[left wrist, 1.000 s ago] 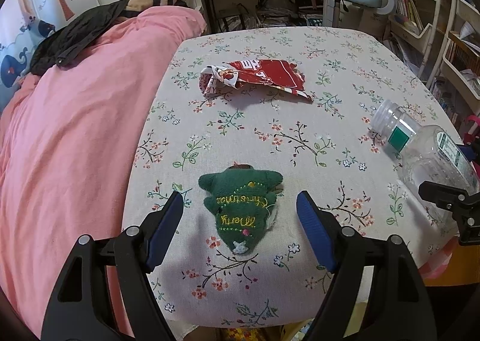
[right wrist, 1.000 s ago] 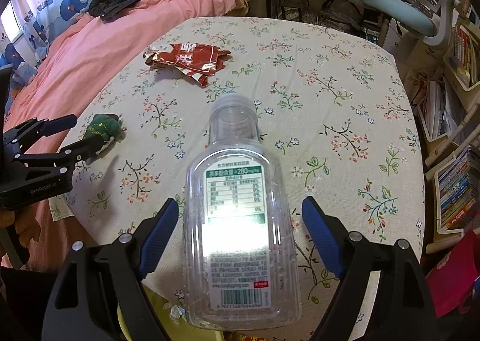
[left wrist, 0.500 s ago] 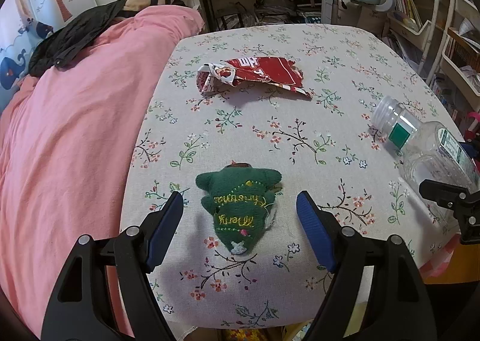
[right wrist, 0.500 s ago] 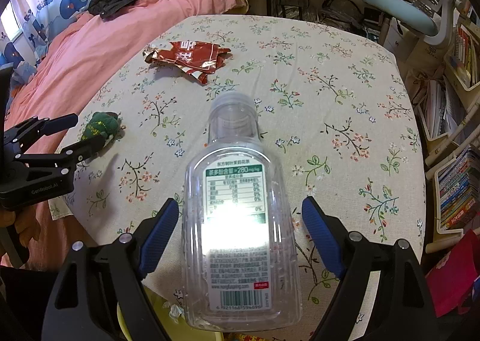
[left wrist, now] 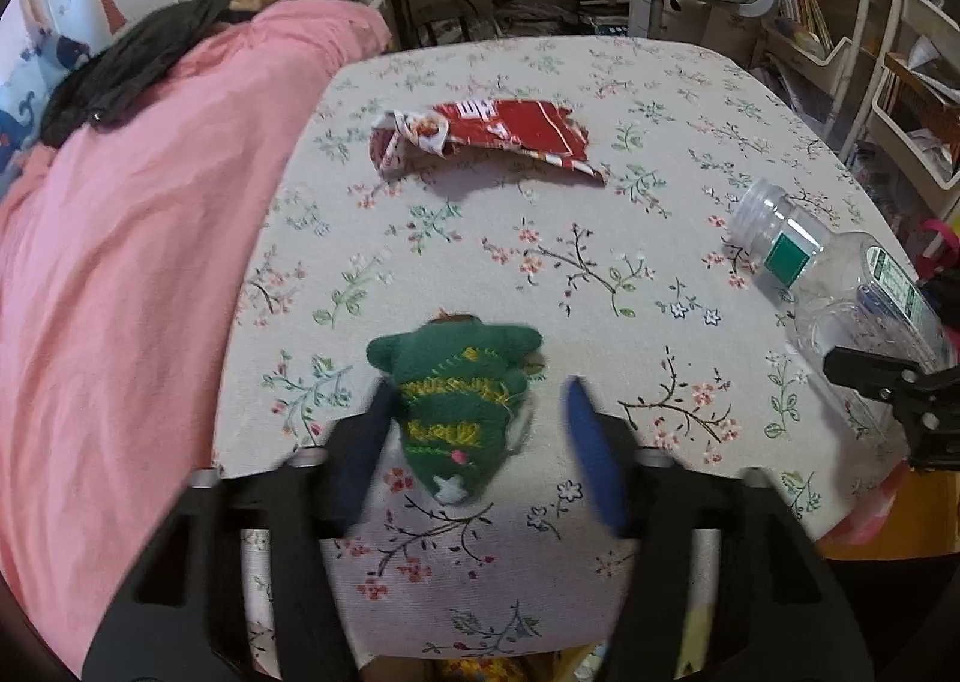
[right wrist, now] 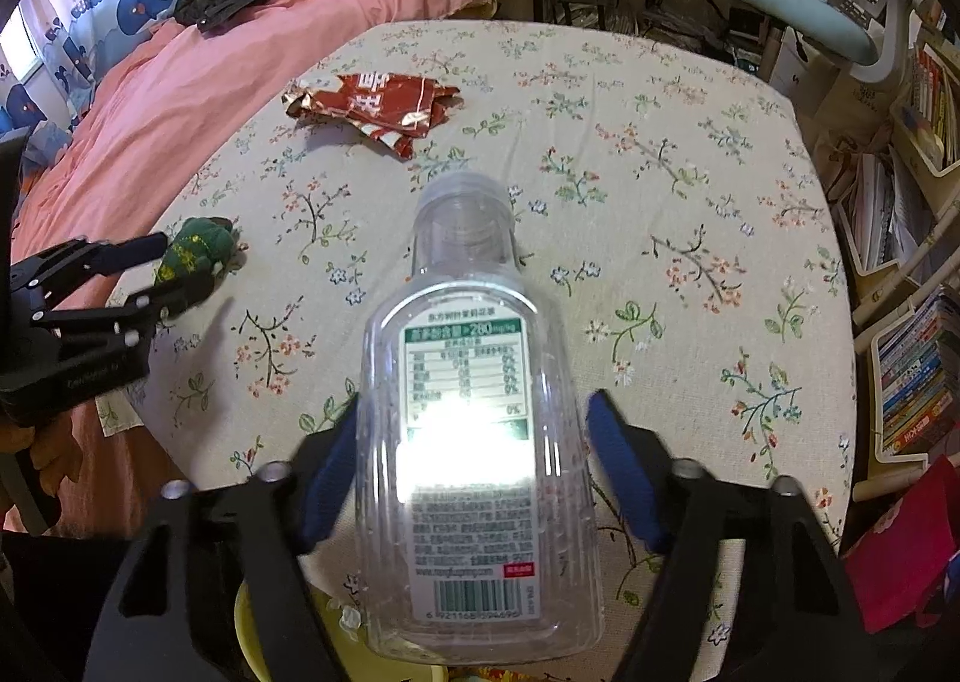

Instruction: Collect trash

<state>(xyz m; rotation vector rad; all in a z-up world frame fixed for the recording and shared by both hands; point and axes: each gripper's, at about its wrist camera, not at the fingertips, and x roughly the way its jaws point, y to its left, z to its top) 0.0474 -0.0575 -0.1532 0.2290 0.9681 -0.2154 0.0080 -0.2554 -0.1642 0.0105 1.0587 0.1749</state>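
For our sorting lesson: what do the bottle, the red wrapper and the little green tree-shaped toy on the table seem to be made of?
Bottle: clear, glossy plastic; the cloth shows through and glare sits on its label.
Red wrapper: thin printed film, probably foil-lined; crumpled, torn, with a shiny edge.
Green toy: matte felt or knit fabric with yellow stitched lettering.

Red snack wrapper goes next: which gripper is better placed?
Neither is free: both are closing, the left gripper around the green Christmas plush, the right gripper around the clear bottle. Left probably; the red wrapper lies straight ahead of it.
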